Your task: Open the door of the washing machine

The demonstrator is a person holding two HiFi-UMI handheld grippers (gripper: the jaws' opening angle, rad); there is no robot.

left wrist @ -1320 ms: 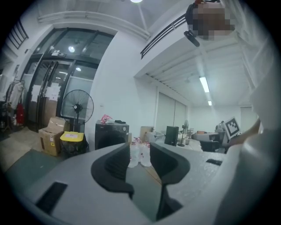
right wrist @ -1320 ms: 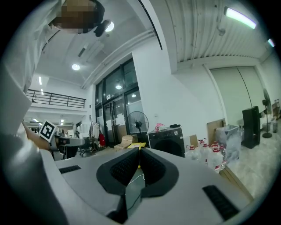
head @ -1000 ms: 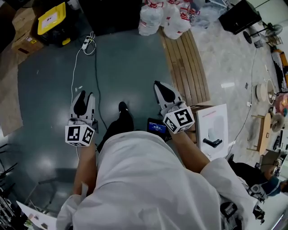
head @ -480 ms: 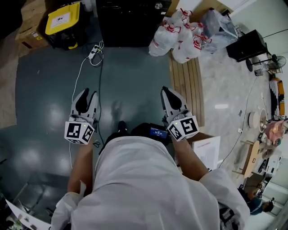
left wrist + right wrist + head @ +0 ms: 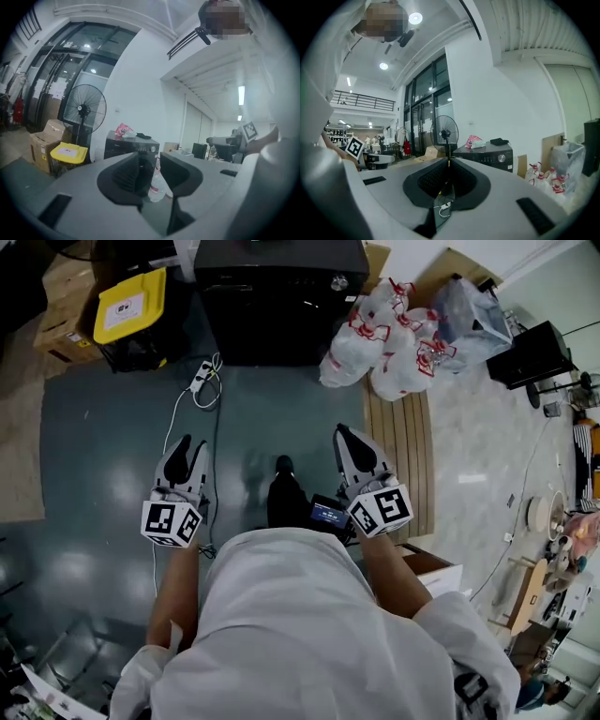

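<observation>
**Two grippers raised, one washing machine ahead, no contact**

Two grippers are in your hands, well apart, with your body between them. One washing machine (image 5: 281, 292), black, stands straight ahead of you across the grey floor (image 5: 103, 474). Both grippers point toward it and neither touches it.

Count of the rest:
- One yellow-lidded box (image 5: 131, 307) stands just left of the machine.
- One standing fan (image 5: 84, 110) is near that box.
- One power strip (image 5: 201, 378) lies on the floor in front of the machine.
- One run of wooden planks (image 5: 408, 442) lies to the right.
- At least four tied bags (image 5: 389, 343) sit by the machine's right side. The pile overlaps, so no exact count can be made.

Left gripper (image 5: 190, 448): your fingers (image 5: 123, 174) are spread and hold nothing. The machine's front and one bag show through the gap.

Right gripper (image 5: 343, 435): your fingers (image 5: 433, 180) are pressed together at the tips, pinching nothing.

Hidden or unclear:
- The head view gives only the machine's top.
- In both gripper views the gripper bodies cover the lower front. Only the control strip with one knob (image 5: 502, 158) shows.
- Whether the door is open or closed cannot be told.
- One pink packet (image 5: 473, 139) lies on the machine's top. The dark item beside it is too small to identify.
</observation>
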